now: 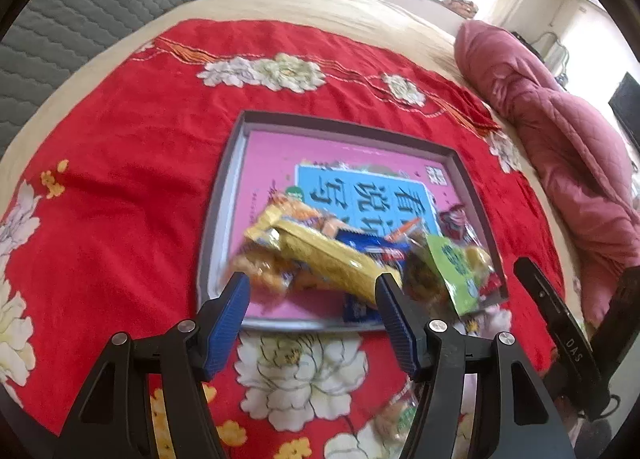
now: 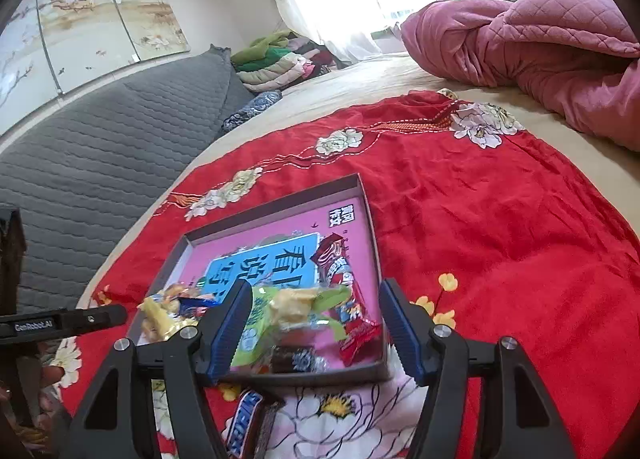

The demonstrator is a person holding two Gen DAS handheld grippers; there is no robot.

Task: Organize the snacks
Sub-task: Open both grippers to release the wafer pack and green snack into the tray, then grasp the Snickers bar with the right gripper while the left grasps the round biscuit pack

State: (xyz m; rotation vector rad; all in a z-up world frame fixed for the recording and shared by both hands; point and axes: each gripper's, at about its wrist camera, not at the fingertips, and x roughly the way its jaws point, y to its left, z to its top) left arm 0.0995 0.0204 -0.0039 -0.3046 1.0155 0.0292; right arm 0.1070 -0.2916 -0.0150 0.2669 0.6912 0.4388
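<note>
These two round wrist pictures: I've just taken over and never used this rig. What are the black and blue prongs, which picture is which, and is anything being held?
The prongs are hand-held grippers, one in each of a person's hands, each with a fisheye camera looking along its two fingers. One picture looks past the left gripper; the other looks past the right gripper. Each also shows the other gripper at its edge.

Both look down on a bed with a red flowered cloth. On it sits a shallow box with a pink printed bottom. Inside lie snacks: a long yellow pack, a green pack, a red pack and more. A Snickers bar lies on the cloth outside the box.

Both grippers stand open above the pile; nothing is held.
</note>
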